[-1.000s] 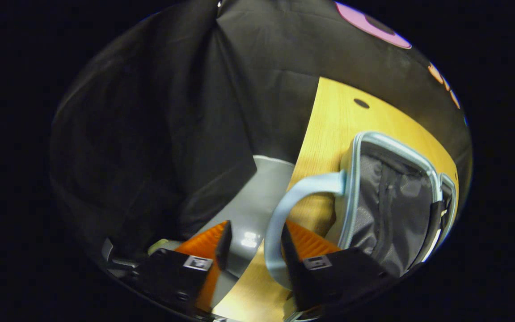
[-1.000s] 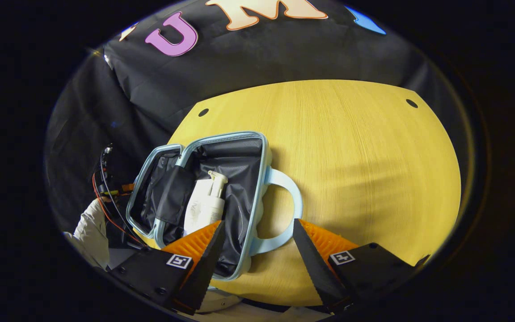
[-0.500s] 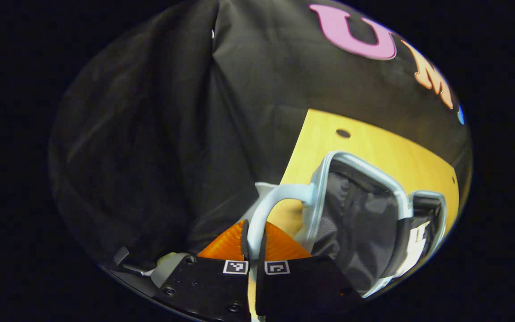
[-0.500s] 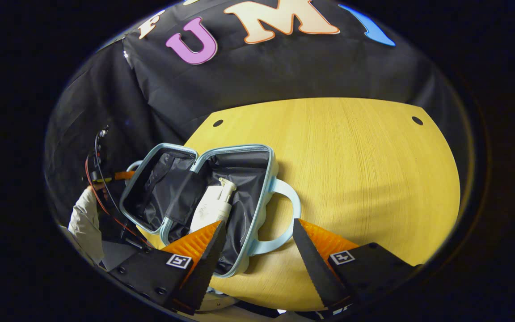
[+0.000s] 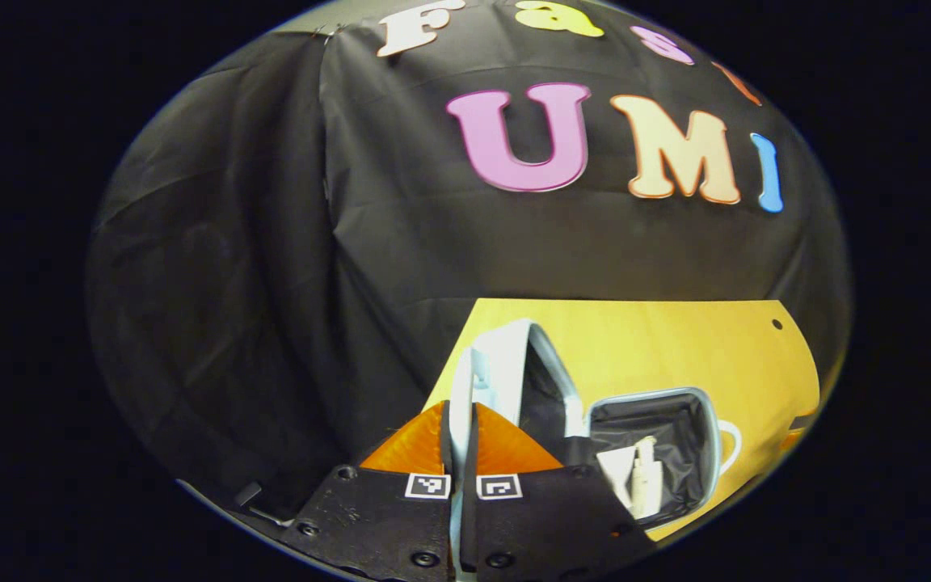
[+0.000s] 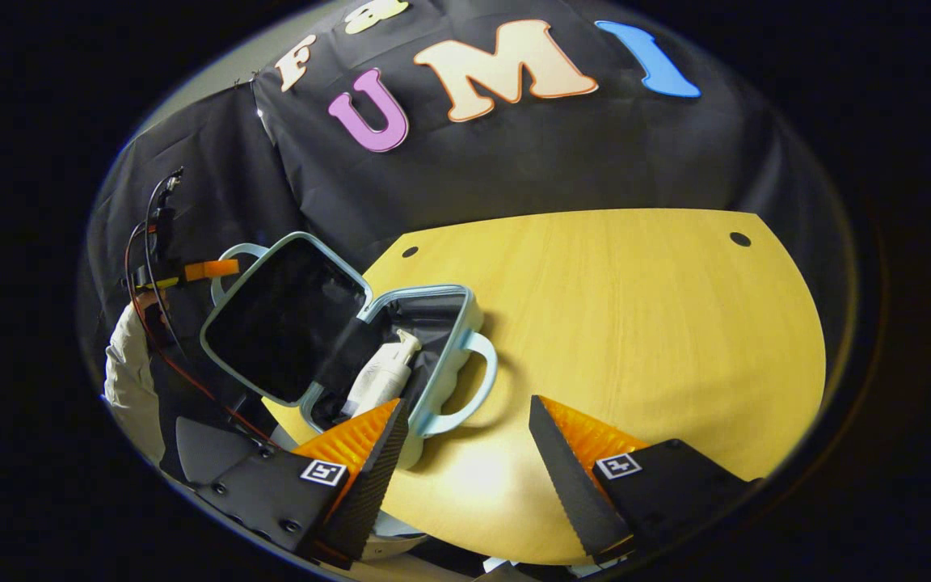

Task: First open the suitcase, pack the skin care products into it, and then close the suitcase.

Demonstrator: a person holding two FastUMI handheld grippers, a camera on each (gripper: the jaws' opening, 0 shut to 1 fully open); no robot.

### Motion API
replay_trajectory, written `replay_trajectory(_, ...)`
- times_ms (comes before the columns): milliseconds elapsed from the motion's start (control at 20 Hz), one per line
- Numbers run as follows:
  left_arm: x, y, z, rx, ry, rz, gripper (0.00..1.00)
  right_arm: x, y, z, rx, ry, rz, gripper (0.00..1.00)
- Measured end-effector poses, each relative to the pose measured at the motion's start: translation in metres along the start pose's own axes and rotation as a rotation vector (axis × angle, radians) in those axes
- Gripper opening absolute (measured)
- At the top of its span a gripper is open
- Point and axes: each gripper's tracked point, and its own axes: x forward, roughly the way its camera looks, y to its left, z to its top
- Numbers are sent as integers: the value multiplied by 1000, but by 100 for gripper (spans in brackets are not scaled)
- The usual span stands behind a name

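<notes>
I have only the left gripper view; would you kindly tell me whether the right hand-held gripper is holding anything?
Observer: No, the right hand-held gripper is open above the table, beside the handle of the lower shell, touching nothing.
Operator: Thanks. I see the lid edge-on; how far is it raised?
Observer: The lid stands roughly halfway up, its dark lining facing the lower shell.
Operator: What is behind it?
Observer: A light sleeve, low beside wires.
</notes>
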Motion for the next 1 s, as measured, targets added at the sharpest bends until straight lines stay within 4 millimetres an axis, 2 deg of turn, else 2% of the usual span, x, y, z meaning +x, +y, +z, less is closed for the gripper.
replay_trajectory(150,-19,-58,16,8,-28,-53,0,-25,-28,-7,18,-25,-10,96)
replay_trajectory(300,-31,-127,24,12,-48,-140,0,-47,-49,-7,45,-53,-13,96)
replay_trajectory(450,-30,-196,16,22,-56,-224,0,-65,-71,-5,53,-76,-30,96)
replay_trajectory(550,-28,-247,4,20,-32,-298,0,-76,-88,-2,59,-89,-50,96)
replay_trajectory(650,-21,-288,-12,34,2,-342,0,-86,-105,-2,73,-95,-72,96)
replay_trajectory(750,-10,-323,-37,22,50,-391,0,-95,-119,0,90,-101,-98,96)
replay_trajectory(850,-3,-345,-65,17,99,-425,0,-101,-133,1,86,-103,-136,96)
replay_trajectory(900,4,-344,-73,24,117,-437,0,-104,-137,2,85,-103,-150,96)
replay_trajectory(1000,16,-356,-89,27,161,-457,0,-111,-146,4,89,-106,-176,96)
